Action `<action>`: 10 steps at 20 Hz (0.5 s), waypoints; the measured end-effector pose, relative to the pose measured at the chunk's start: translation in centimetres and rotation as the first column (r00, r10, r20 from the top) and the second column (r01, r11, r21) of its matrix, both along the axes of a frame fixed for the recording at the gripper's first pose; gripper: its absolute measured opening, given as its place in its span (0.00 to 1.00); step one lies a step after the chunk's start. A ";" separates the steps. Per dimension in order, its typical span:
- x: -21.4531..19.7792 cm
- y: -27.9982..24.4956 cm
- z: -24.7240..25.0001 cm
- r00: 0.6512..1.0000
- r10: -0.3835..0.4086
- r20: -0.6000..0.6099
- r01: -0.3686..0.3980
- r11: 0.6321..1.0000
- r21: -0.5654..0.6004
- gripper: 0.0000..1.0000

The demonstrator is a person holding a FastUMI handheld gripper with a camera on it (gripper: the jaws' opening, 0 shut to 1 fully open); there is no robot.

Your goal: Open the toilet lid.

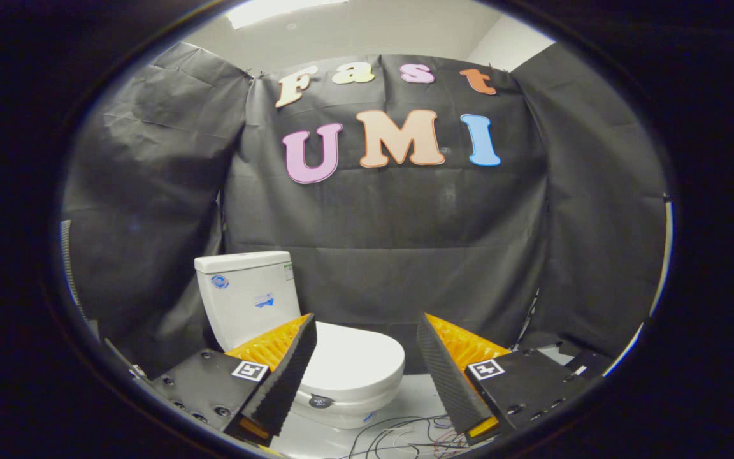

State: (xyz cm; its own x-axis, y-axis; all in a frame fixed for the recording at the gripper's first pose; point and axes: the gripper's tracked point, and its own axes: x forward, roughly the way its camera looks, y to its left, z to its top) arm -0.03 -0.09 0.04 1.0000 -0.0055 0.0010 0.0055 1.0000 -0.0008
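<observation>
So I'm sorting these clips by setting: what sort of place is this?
Likely a mock bathroom in a test booth: a white toilet with its lid down, black cloth walls, loose wires on the floor. The open gripper hangs ahead of it.

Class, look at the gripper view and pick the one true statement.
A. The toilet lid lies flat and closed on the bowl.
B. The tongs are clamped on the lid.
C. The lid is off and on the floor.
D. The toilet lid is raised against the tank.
A: the toilet lid lies flat and closed in front of the tank, beyond the open tongs, which touch nothing.
</observation>
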 end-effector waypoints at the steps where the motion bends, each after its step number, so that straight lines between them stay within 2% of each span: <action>1: 0.0 0.0 0.0 1.000 -0.001 -0.001 0.001 1.000 0.001 0.98; 10: 0.4 -0.1 0.5 1.000 -0.001 0.015 0.001 1.000 0.004 0.96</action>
